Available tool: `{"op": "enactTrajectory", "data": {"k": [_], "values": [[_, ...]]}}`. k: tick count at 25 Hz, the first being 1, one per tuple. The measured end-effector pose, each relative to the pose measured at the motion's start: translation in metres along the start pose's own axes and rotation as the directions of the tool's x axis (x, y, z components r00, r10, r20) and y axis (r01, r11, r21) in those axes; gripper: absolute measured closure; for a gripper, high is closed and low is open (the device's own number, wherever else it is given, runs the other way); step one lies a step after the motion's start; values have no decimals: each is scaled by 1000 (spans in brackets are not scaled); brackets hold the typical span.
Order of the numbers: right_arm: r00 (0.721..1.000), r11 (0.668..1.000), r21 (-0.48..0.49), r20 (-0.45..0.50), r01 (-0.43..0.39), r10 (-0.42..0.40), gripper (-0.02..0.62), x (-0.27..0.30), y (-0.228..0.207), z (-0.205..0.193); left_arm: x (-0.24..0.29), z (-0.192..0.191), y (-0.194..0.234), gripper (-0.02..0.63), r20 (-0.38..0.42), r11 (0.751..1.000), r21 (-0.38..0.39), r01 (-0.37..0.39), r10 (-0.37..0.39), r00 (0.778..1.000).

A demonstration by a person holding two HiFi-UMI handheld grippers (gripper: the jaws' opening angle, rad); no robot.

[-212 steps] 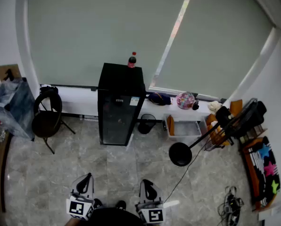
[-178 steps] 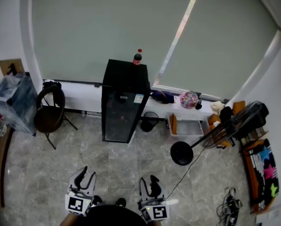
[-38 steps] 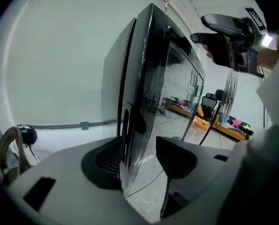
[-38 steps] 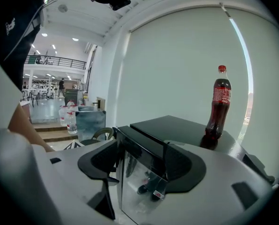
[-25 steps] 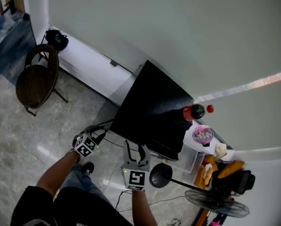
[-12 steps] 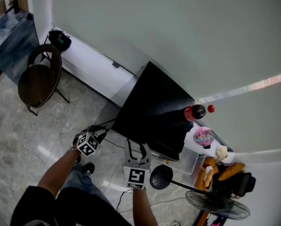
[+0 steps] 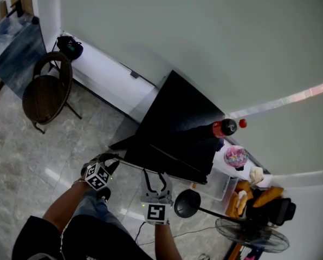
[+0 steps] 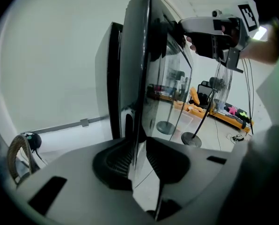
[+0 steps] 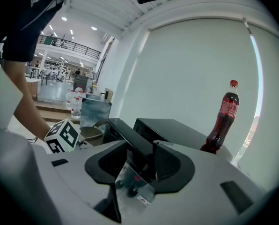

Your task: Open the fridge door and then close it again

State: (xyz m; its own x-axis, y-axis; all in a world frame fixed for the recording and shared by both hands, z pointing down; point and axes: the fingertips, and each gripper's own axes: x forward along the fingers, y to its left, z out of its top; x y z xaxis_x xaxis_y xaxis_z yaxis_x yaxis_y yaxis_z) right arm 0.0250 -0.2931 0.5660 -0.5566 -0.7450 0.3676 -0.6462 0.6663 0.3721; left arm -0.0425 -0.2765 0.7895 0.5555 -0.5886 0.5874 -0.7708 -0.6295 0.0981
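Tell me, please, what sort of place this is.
Probably a corner of an office or lab, not a home kitchen: a black glass-door fridge stands on a tiled floor before a large roller blind, with a chair nearby.

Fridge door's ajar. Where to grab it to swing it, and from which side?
Grip the black-framed glass fridge door on its free vertical edge, opposite the hinge, coming edge-on so both faces get pinched. It is a thin flat slab, ajar, so that edge stands clear of the black cabinet and likely gives most leverage.
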Motion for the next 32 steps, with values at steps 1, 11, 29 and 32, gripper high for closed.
{"op": "enactTrajectory", "data": {"k": [1, 11, 29, 32], "values": [[1000, 1000, 2, 1, -9, 9, 414, -5, 3, -1, -4, -4, -6, 518, -4, 1000, -1, -1, 1, 1000], [993, 993, -33, 3, -117, 117, 414, -48, 27, -12, -32, -32, -59, 535, -53, 1000, -17, -5, 4, 999], [975, 974, -82, 55, -211, 216, 417, -101, 46, -35, -48, -62, -124, 538, -62, 958, -178, -227, 219, 974], [958, 957, -109, 70, -270, 279, 419, -110, 49, -40, -50, -67, -137, 537, -67, 933, -217, -287, 279, 958]]}}
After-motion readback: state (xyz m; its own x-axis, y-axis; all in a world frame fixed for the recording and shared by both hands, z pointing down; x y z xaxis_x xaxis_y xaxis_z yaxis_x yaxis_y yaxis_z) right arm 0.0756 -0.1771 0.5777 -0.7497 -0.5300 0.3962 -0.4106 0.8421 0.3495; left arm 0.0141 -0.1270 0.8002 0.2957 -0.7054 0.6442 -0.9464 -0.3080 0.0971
